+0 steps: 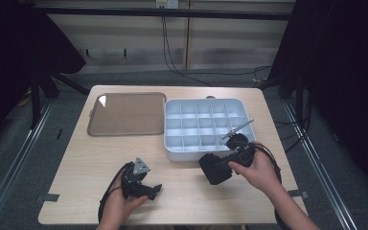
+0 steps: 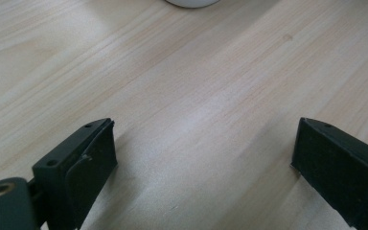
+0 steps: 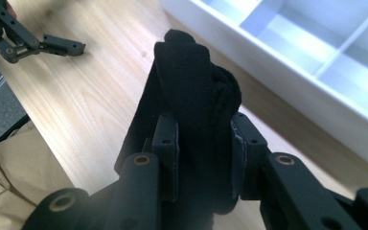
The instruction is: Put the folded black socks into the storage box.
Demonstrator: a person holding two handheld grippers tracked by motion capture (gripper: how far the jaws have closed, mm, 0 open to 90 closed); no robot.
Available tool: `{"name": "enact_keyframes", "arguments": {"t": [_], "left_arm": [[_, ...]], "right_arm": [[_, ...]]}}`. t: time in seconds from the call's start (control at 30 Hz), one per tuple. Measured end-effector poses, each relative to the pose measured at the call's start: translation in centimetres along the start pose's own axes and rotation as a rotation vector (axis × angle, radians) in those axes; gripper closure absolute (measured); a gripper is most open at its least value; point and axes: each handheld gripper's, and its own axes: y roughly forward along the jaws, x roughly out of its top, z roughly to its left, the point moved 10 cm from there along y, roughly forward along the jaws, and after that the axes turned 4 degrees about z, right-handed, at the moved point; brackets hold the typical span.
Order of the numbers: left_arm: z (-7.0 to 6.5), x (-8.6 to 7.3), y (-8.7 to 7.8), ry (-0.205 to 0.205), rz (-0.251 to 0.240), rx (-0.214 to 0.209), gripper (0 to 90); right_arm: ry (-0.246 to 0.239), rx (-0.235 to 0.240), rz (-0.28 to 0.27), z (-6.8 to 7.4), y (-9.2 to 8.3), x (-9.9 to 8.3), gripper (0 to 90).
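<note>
Right fingers [image 3: 166, 143] pinching black cloth [image 3: 191, 86]

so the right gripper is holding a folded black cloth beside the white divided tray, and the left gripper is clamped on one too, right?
Not quite: the left gripper is open over bare table, as the left gripper view shows. The right gripper does hold the black cloth beside the white tray.

A light wooden table [image 1: 91, 163] stands on a grey floor [image 1: 24, 158]. A flat brown tray [image 1: 127, 114] with rounded corners lies on the far left part of the tabletop. Just beside it, to the right, sits a white box [image 1: 191, 127] divided into many small square compartments. Black cables [image 1: 172, 57] hang down the pale wall [image 1: 220, 43] behind the table and run across the floor.
</note>
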Motion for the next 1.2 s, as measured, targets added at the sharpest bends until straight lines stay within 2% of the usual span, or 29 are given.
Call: {"name": "enact_keyframes", "arguments": {"t": [0.27,0.43,0.47,0.9,1.03,1.07,1.13,1.2], "left_arm": [[-0.2,0.1,0.3,-0.014,-0.033,-0.009,2.2],[-0.2,0.1,0.4,-0.008,-0.038,-0.004,0.0],[-0.3,0.1,0.4,-0.022,-0.045,-0.006,0.0],[-0.2,0.1,0.4,-0.016,-0.045,-0.003,0.0],[-0.2,0.1,0.4,-0.016,-0.045,-0.004,0.0],[-0.2,0.1,0.4,-0.015,-0.044,-0.004,0.0],[-0.2,0.1,0.4,-0.016,-0.044,-0.004,0.0],[-0.2,0.1,0.4,-0.016,-0.044,-0.003,0.0]], "right_arm": [[0.018,-0.009,0.001,-1.1,-1.8,0.1,68.4],[0.028,-0.008,-0.007,-1.6,-2.7,0.3,68.4],[0.032,-0.011,-0.012,-1.8,-3.2,0.4,68.3],[0.044,-0.038,-0.028,-2.9,-6.1,1.6,68.3],[0.074,-0.052,-0.043,-3.9,-6.9,1.9,68.3],[0.098,-0.06,-0.049,-4.7,-7.3,2.0,68.3],[0.101,-0.073,-0.053,-5.2,-7.5,2.0,68.3],[0.128,-0.096,-0.055,-6.4,-7.8,2.1,68.3]]}}
